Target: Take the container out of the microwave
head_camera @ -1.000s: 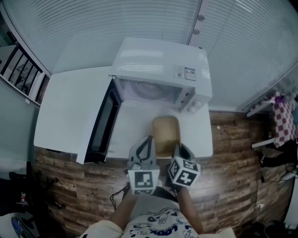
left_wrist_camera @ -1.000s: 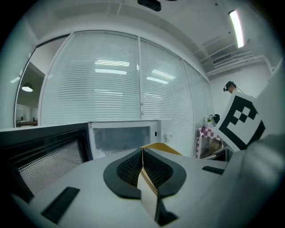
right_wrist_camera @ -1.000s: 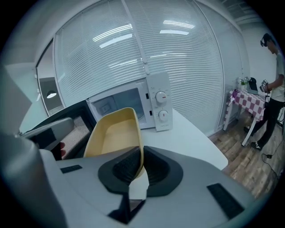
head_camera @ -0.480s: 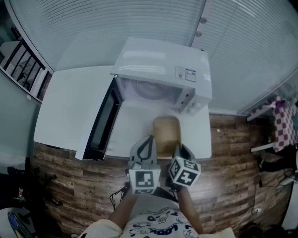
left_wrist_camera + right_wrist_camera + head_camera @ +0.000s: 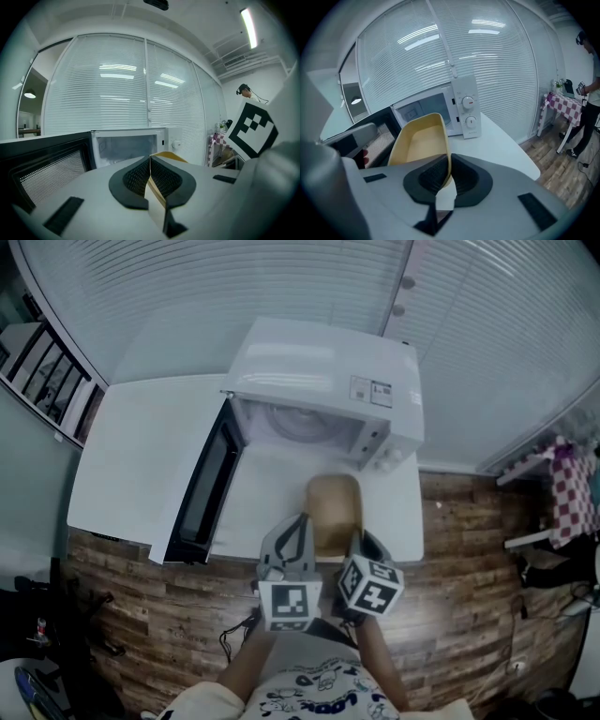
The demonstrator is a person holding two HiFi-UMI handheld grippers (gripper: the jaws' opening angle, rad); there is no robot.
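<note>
A tan rectangular container rests on the white table just in front of the white microwave, whose door hangs open to the left. My left gripper is shut on the container's near left rim. My right gripper is shut on its near right rim. In the left gripper view the jaws pinch the thin container wall, with the empty microwave behind. In the right gripper view the jaws clamp the container rim, and its inside looks empty.
The table's front edge lies right under the grippers, with wooden floor below. A small table with a checkered cloth stands at the right, and a person stands beside it. Window blinds run behind the microwave.
</note>
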